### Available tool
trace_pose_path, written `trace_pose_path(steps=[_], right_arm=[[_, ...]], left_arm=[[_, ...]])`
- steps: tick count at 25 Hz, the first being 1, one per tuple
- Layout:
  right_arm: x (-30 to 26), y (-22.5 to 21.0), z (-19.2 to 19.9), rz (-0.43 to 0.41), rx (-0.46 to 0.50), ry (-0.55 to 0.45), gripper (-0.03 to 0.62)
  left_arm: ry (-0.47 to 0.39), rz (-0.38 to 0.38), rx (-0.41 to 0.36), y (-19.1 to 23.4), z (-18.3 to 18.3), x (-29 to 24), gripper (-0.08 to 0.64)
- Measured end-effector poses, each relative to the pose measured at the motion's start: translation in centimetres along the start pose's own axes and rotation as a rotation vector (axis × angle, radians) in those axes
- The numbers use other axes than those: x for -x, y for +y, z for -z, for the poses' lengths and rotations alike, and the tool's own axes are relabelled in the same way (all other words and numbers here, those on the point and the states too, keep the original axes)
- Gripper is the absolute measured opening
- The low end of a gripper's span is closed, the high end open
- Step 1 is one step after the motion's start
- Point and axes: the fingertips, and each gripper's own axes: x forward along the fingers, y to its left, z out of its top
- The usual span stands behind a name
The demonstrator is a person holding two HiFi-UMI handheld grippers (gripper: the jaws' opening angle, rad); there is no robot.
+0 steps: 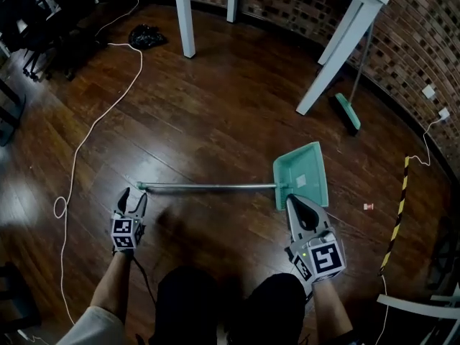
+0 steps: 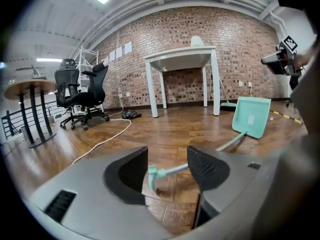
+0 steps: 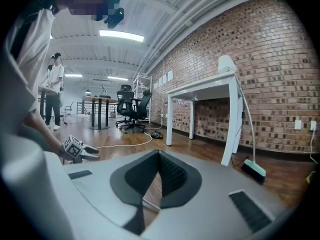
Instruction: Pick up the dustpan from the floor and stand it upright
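One dustpan (image 1: 302, 172) lay flat on the wooden floor (image 1: 215, 121). It had a mint-green pan with a pale label patch and one long grey metal handle (image 1: 208, 187) running left from the pan. The handle ended in a green end cap (image 2: 152, 176).

There were two grippers. The left gripper (image 1: 134, 194) was at the handle's free end. Its jaws stood wide apart with the end cap between them and the pads not pressing on it. The right gripper (image 1: 293, 198) was just beside the pan's near edge, close to where the handle joins. Its jaws were drawn together with the tips meeting, and nothing could be made out gripped between them.

One broom (image 1: 347, 110) with a green head leaned by one white table (image 1: 334, 56) beyond the pan, against the brick wall (image 1: 410, 42). One white cable (image 1: 79, 146) snaked across the floor at left. One black bag (image 1: 146, 36) lay near the far table legs. One yellow-black striped strip (image 1: 397, 214) was on the floor at right, with one small red-white item (image 1: 368, 207) between it and the pan.

The left gripper view showed two black office chairs (image 2: 82, 91) and one round table (image 2: 30, 89).
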Motion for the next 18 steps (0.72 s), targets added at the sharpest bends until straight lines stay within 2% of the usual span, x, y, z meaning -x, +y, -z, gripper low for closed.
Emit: trace_pose_path(steps=[4, 7, 9, 11, 15, 18], right_arm=[[0.9, -2.2, 4.1, 0.052, -0.044, -0.013, 0.005], [2.6, -3.8, 6.8, 0.122, -0.120, -0.013, 0.005], [3.7, -4.3, 8.3, 0.157, -0.161, -0.002, 0.005], [4.3, -4.5, 9.5, 0.176, -0.158, 0.020, 0.005], [5.3, -5.2, 10.8, 0.224, -0.135, 0.048, 0.005], [5.1, -5.0, 10.8, 0.226, -0.146, 0.044, 0.005]], left_arm=[[0.033, -0.090, 0.005, 2.9, 5.9, -3.1, 0.258], [0.075, -0.105, -0.015, 3.5, 8.5, -5.1, 0.258], [0.093, -0.105, -0.017, 3.6, 9.7, -5.9, 0.258], [0.091, -0.107, -0.004, 4.2, 10.9, -6.6, 0.258], [0.065, -0.104, 0.058, 4.1, 11.8, -7.6, 0.258], [0.063, -0.115, 0.101, 4.3, 11.9, -8.0, 0.258]])
